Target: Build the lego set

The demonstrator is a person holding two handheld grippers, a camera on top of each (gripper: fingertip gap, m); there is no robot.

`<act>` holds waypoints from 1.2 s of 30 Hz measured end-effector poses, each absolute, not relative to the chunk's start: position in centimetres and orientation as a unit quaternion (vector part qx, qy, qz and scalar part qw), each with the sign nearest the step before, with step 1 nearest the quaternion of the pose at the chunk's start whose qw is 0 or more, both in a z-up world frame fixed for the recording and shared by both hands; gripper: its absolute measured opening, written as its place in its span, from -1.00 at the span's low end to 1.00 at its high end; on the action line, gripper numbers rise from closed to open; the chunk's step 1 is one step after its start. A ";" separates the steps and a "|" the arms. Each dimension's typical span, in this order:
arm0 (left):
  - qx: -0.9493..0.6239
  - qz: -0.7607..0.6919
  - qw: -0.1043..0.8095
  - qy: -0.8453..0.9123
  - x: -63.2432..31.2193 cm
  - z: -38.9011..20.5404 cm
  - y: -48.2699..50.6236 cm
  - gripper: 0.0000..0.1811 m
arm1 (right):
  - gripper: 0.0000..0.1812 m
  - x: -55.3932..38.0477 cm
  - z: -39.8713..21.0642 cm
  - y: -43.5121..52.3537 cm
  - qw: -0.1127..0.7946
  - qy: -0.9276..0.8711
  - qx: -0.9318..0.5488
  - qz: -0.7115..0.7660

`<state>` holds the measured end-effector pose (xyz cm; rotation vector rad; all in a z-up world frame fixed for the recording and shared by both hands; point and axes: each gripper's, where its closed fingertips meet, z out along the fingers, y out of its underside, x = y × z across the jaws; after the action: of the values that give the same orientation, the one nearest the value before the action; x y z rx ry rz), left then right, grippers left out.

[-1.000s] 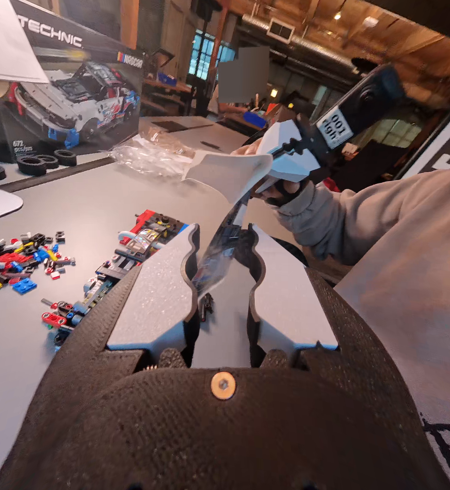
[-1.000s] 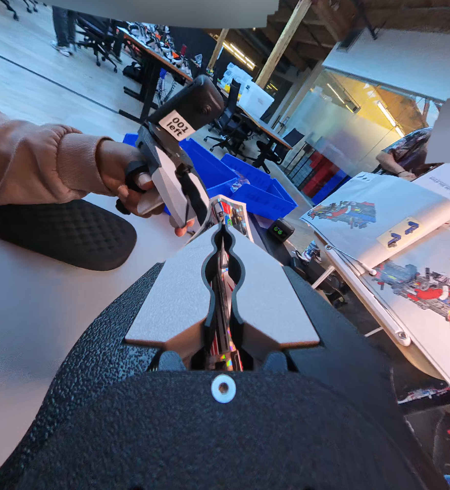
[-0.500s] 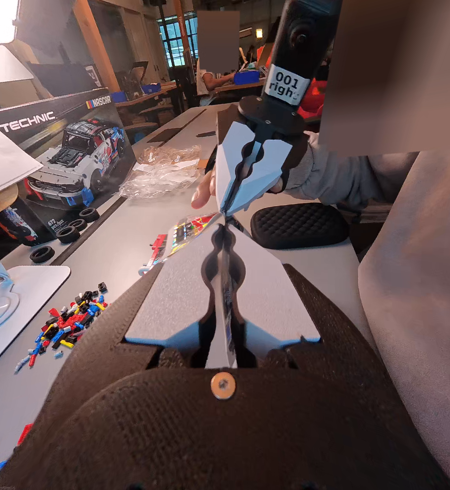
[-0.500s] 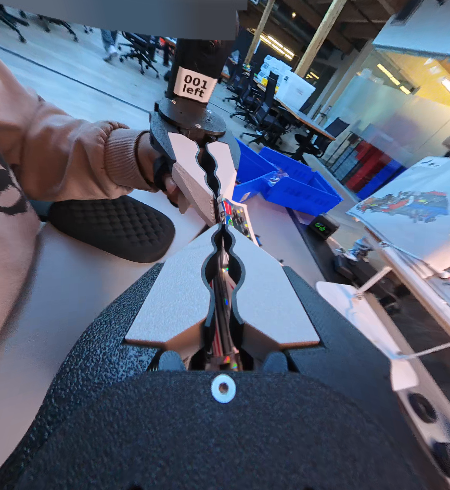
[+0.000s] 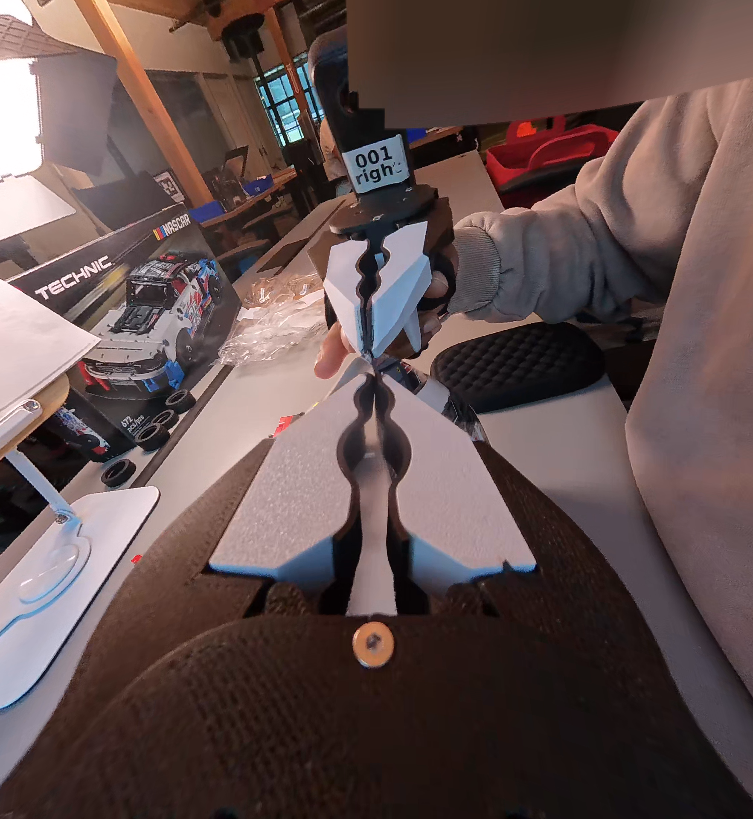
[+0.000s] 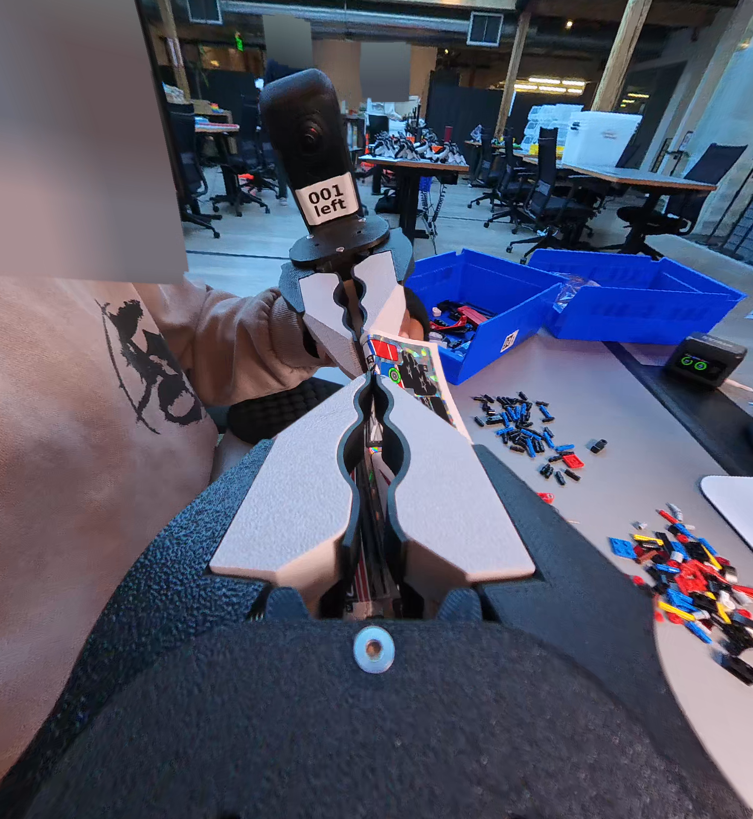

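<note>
The right hand-held gripper (image 6: 372, 381) is clamped on the sticker sheet (image 6: 410, 363), which runs lengthwise between its fingers and out past the tips. Directly ahead, tip to tip, the left hand-held gripper (image 6: 359, 354) is closed on the sheet's far edge, so the sheet hangs above the desk (image 6: 609, 399) between them. Loose lego pieces (image 6: 693, 580) lie to the right, blue bins (image 6: 587, 301) beyond.

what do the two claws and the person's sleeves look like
Both claws, left and right, share one design: textured black bodies, pale grey wedge fingers with wavy black-lined inner edges, a silver screw at the base, and a black camera stalk bearing a white label. The sleeves are beige sweatshirt with ribbed cuffs.
</note>
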<state>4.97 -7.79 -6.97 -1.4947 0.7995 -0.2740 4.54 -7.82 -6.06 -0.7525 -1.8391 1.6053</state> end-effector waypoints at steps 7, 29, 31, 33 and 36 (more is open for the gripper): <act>-0.628 -0.116 0.664 0.388 6.0 -7.0 -8.6 -1.00 | -1.00 5.5 -6.0 -8.6 0.249 -0.701 -0.267 0.613; -0.645 -0.130 0.672 0.340 5.6 -7.8 -8.5 -0.87 | -1.00 4.6 -7.3 -8.5 0.445 -0.768 -0.205 0.411; -0.661 -0.158 0.662 0.317 5.7 -8.0 -8.2 -0.85 | -1.00 4.4 -7.3 -8.5 0.472 -0.770 -0.189 0.385; -0.661 -0.172 0.665 0.302 5.5 -7.8 -8.2 -0.88 | -1.00 4.4 -7.3 -8.5 0.495 -0.769 -0.172 0.366; -0.666 -0.179 0.662 0.295 5.3 -8.2 -8.0 -0.99 | -1.00 4.3 -7.8 -8.6 0.512 -0.774 -0.156 0.338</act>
<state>5.27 -7.98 -8.18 -1.5057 0.6665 -0.4042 4.28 -8.58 -7.83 -0.3752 -1.8637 0.8130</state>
